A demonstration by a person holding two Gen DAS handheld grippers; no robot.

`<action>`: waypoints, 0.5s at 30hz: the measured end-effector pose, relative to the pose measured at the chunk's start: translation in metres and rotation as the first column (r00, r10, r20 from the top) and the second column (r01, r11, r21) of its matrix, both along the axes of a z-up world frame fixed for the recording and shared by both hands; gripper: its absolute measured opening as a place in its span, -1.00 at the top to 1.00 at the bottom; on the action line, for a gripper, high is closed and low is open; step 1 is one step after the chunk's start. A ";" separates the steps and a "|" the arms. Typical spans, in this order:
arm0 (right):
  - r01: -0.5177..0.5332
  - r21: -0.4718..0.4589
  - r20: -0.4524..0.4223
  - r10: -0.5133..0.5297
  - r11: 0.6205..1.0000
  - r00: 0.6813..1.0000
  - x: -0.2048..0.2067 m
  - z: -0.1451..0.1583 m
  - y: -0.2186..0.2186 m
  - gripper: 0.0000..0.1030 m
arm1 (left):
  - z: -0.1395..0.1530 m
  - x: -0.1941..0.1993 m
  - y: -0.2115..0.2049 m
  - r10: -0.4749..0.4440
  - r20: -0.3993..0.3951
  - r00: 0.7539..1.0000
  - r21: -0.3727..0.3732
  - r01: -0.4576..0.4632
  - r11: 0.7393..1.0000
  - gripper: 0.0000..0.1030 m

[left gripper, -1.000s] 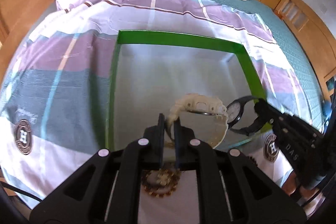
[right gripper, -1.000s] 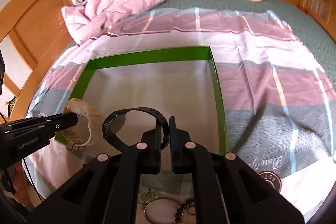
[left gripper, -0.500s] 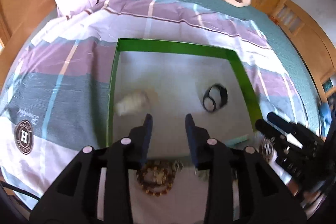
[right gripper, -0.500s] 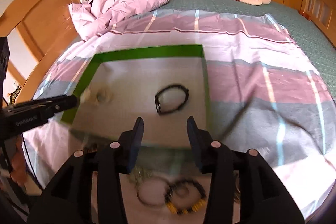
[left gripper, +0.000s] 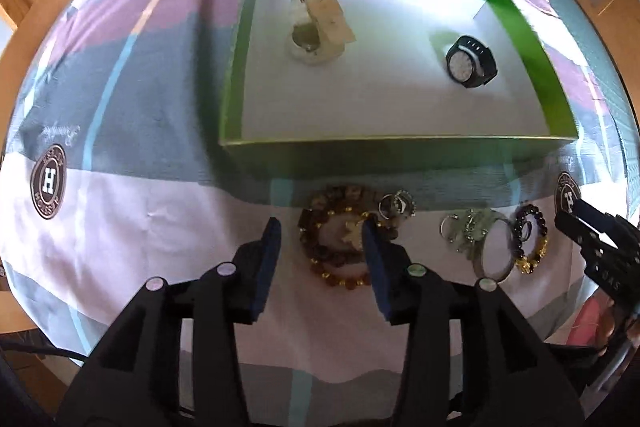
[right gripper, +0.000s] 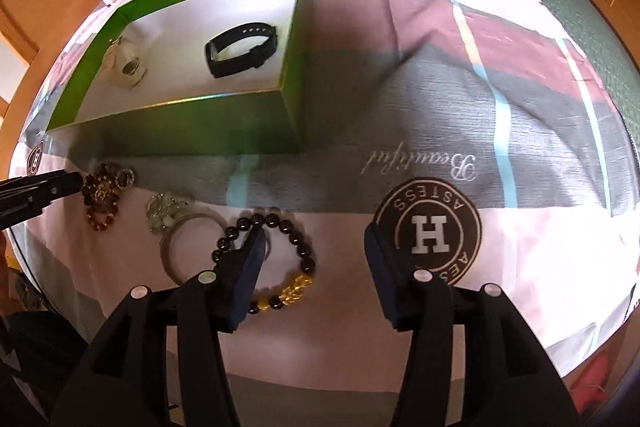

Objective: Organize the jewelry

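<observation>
With both watches lying in the green box point(left gripper: 528, 39), the left gripper point(left gripper: 320, 239) and right gripper point(right gripper: 312, 247), jaws just opened and empty, hang over the bed's bracelets; next, close on the brown bead bracelet point(left gripper: 320, 259) and the black bead bracelet point(right gripper: 296, 247).

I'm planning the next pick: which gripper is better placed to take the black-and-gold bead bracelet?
Right. The right gripper hangs open over the black-and-gold bracelet; the left gripper is over the brown bead bracelet.
</observation>
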State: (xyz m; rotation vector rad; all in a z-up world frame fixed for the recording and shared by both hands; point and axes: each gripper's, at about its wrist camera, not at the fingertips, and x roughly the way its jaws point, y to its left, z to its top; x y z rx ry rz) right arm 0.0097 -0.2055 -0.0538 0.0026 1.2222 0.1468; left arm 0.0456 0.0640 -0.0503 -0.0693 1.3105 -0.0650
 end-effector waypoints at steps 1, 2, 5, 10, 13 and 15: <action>-0.011 -0.002 0.001 0.011 1.000 1.000 -0.001 0.000 0.003 0.01 | -0.002 0.000 -0.004 -0.009 -0.002 1.000 -0.001 0.009 1.000 0.18; -0.025 -0.006 0.002 0.025 1.000 1.000 -0.002 -0.001 0.008 0.01 | -0.003 0.001 -0.007 -0.017 -0.002 1.000 0.000 0.017 1.000 0.18; -0.047 -0.011 -0.001 0.047 0.999 0.999 -0.001 0.000 0.017 0.01 | -0.009 0.003 -0.020 -0.046 -0.006 0.999 0.025 0.046 0.999 0.18; -0.063 -0.023 -0.018 0.063 0.998 0.998 0.001 -0.003 0.022 0.01 | -0.025 0.010 -0.025 -0.048 -0.045 0.998 0.043 0.050 0.998 0.63; -0.058 -0.005 -0.034 0.057 0.998 0.998 0.002 -0.005 0.020 0.01 | -0.026 0.010 -0.026 -0.050 -0.048 0.998 0.047 0.052 0.998 0.61; -0.056 0.016 -0.039 0.057 0.998 0.998 0.002 -0.006 0.020 0.01 | -0.023 0.009 -0.025 -0.051 -0.040 0.998 0.039 0.052 0.998 0.61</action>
